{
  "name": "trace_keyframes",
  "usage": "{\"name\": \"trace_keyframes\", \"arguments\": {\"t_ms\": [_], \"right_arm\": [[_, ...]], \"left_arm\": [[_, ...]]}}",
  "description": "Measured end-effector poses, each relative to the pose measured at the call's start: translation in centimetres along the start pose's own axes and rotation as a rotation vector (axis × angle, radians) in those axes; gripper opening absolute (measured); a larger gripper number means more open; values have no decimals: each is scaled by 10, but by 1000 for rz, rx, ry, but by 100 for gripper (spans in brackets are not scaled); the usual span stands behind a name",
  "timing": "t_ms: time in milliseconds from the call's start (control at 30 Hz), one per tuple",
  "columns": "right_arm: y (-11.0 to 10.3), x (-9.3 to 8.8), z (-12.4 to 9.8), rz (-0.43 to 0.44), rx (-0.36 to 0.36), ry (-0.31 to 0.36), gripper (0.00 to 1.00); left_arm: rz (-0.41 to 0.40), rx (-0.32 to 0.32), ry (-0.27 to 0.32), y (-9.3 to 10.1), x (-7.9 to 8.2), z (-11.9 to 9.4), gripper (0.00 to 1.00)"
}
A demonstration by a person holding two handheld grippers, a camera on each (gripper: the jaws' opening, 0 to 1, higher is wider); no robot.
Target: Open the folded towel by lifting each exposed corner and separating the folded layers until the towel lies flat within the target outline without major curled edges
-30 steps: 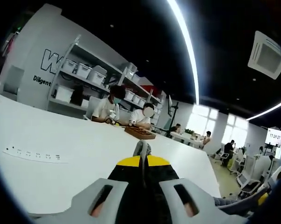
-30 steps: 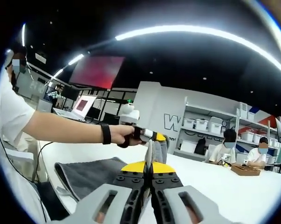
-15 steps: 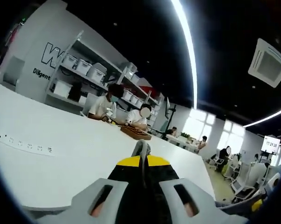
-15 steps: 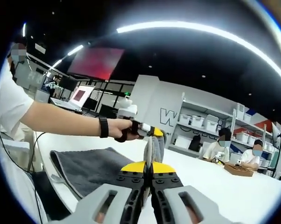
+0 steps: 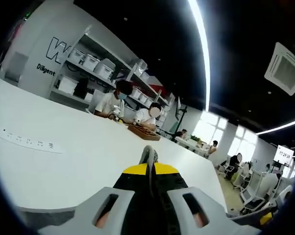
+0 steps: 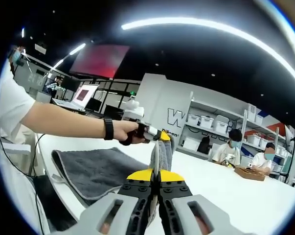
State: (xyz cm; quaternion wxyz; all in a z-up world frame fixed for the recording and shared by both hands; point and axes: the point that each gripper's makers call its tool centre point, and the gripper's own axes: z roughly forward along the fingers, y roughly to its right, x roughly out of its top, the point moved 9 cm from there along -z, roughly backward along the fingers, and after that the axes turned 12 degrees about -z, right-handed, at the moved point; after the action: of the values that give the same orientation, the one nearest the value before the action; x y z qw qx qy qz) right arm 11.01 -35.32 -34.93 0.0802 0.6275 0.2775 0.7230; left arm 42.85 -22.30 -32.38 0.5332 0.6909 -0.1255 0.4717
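Over the last second more of the grey towel (image 6: pixel 101 171) has spread on the white table (image 6: pixel 235 188) to the left — the layers are parting. The right gripper (image 6: pixel 158 161) and left gripper (image 5: pixel 148 159) each stay clenched on a raised corner — soft, nubby cloth over a smooth tabletop.

Both grippers (image 5: pixel 148 155) (image 6: pixel 159 147), jaws apparently closed
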Motion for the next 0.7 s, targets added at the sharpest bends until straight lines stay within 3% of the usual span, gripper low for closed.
{"name": "trace_keyframes", "arguments": {"t_ms": [700], "right_arm": [[-7, -21, -1, 5, 17, -52, 0]], "left_arm": [[-52, 48, -60, -17, -21, 4, 0]]}}
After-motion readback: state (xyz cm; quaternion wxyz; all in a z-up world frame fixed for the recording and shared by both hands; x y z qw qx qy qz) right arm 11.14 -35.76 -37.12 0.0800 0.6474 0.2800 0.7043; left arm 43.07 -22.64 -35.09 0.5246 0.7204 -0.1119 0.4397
